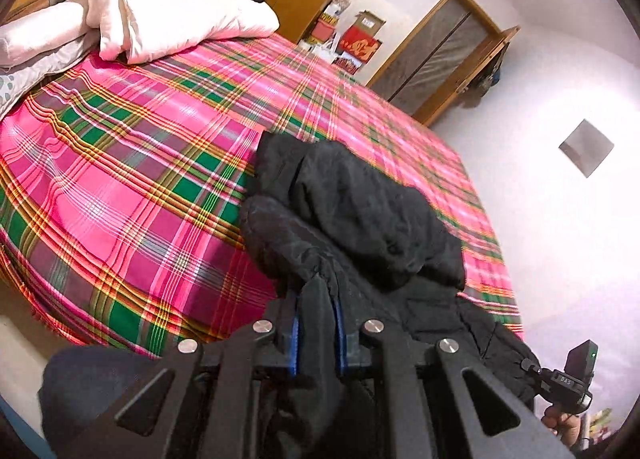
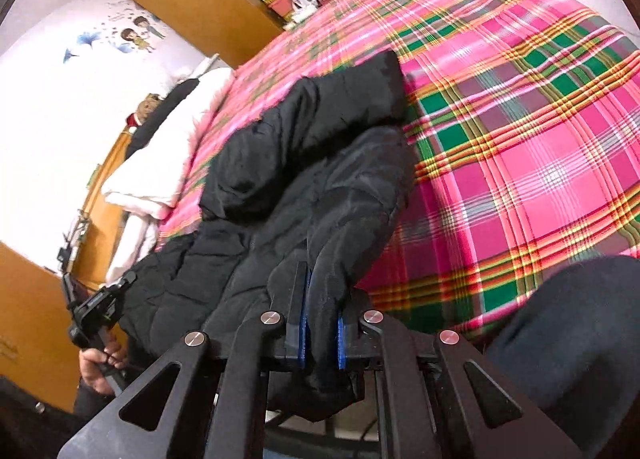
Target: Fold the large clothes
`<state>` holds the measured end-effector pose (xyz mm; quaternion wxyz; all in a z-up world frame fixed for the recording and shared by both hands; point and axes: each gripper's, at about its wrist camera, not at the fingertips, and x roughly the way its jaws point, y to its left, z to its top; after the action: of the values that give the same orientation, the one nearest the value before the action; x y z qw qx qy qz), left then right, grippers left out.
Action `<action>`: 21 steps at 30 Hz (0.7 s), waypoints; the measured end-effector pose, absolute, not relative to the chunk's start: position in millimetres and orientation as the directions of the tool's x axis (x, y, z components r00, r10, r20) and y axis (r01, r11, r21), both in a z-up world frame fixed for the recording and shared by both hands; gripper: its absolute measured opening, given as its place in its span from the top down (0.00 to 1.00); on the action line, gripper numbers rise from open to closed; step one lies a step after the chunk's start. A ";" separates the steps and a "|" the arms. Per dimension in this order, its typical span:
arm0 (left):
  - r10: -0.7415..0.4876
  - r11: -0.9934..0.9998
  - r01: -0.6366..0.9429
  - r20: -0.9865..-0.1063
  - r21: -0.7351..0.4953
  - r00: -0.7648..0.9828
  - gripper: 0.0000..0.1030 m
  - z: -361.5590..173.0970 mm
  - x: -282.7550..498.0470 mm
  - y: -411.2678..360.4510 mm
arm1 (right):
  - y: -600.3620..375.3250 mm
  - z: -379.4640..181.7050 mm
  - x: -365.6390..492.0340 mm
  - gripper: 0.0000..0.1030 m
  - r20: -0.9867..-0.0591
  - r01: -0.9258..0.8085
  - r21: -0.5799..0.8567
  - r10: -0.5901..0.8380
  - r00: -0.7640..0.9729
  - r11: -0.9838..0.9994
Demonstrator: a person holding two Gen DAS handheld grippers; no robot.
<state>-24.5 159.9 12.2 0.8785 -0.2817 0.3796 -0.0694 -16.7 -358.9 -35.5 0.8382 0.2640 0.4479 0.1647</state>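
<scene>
The black jacket (image 1: 360,203) runs under the left hand-held gripper (image 1: 316,295), so its gripped hem is hidden between the jaws. Beyond the jacket, the plaid bedspread (image 1: 120,179) smears into blur. The boxes (image 1: 352,39) past the bed's far corner are too small to read.
</scene>
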 end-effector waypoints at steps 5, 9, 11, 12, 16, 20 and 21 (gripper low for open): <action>-0.354 0.810 -0.075 -0.587 -0.581 0.728 0.87 27.1 -24.2 164.5 | -359.1 -13.3 -9.7 0.90 -0.612 -0.065 0.618 0.530 0.587 0.784; -0.356 0.800 -0.072 -0.569 -0.596 0.741 0.87 34.4 -5.4 163.8 | -363.1 -6.0 15.6 0.90 -0.579 -0.082 0.634 0.542 0.609 0.769; -0.353 0.794 -0.075 -0.558 -0.604 0.751 0.87 38.1 9.5 167.0 | -366.5 -0.6 28.4 0.90 -0.556 -0.078 0.652 0.545 0.627 0.754; -0.352 0.789 -0.077 -0.550 -0.610 0.757 0.87 41.0 18.9 169.1 | -368.8 2.3 38.4 0.90 -0.545 -0.071 0.662 0.544 0.638 0.747; -0.349 0.769 -0.087 -0.529 -0.634 0.773 0.87 49.8 59.4 175.7 | -375.5 11.9 79.4 0.90 -0.514 -0.044 0.698 0.542 0.665 0.715; -0.346 0.758 -0.106 -0.534 -0.644 0.771 0.87 47.1 112.6 176.9 | -373.3 15.0 135.5 0.90 -0.519 -0.002 0.712 0.528 0.672 0.702; -0.344 0.756 -0.114 -0.538 -0.645 0.769 0.87 44.7 124.8 176.9 | -373.9 13.2 148.4 0.90 -0.523 0.008 0.715 0.527 0.669 0.699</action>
<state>124.8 176.9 44.7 0.8757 -0.3433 0.3333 -0.0658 148.4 -373.9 13.2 0.8415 0.3559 0.3761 0.1543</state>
